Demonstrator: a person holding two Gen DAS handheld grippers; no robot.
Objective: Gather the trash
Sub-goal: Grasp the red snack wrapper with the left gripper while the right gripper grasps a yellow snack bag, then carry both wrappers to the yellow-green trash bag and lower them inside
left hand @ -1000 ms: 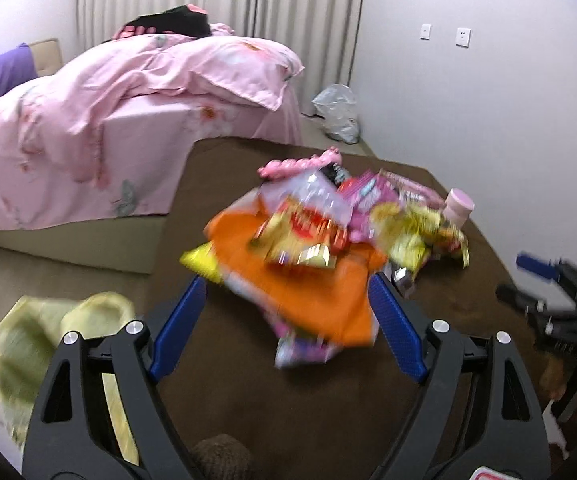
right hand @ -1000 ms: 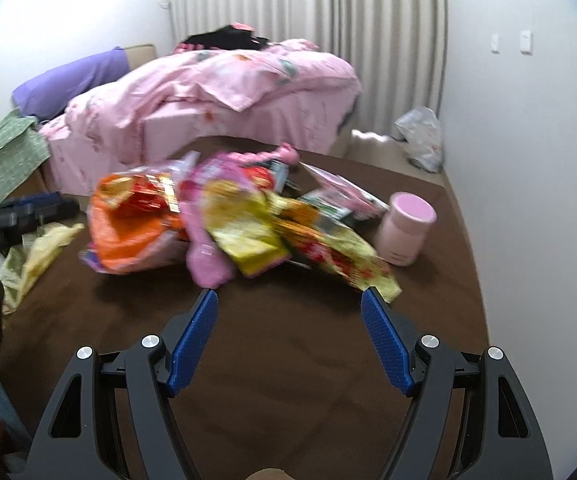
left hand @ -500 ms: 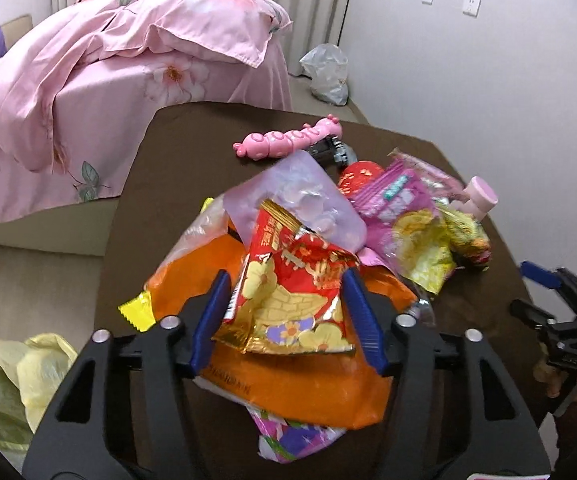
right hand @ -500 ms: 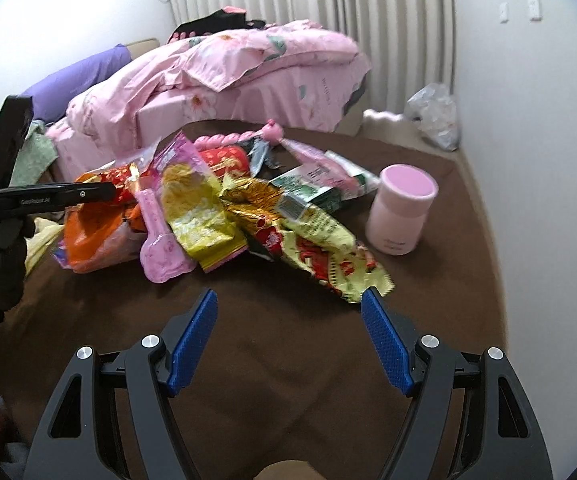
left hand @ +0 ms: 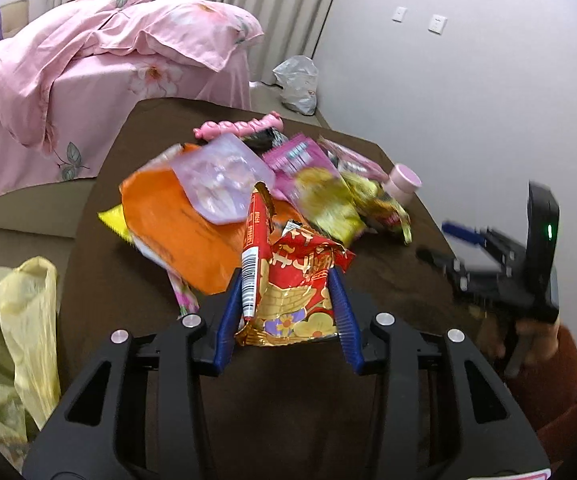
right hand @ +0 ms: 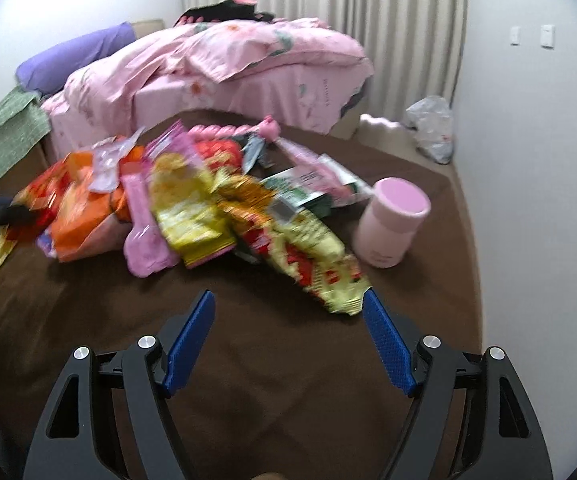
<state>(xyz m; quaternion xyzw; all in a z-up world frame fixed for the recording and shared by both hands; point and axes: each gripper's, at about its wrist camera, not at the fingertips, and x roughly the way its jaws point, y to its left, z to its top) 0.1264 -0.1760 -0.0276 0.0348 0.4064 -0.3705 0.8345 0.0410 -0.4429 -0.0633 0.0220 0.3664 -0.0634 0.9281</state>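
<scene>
A pile of snack wrappers lies on a brown table. My left gripper is shut on a red and gold wrapper, crumpled between its blue fingers and lifted off the orange bag. A purple wrapper and yellow wrappers lie behind. In the right wrist view the pile sits ahead of my right gripper, which is open and empty above the table, near a yellow and red wrapper. The right gripper also shows in the left wrist view.
A yellow plastic bag hangs at the table's left edge. A pink cup stands right of the pile. A pink toy lies at the far side. A pink bed and a white bag are beyond.
My left gripper closed on the red and gold wrapper and pulled it up and back from the pile. The right gripper shifted slightly and stayed open.
</scene>
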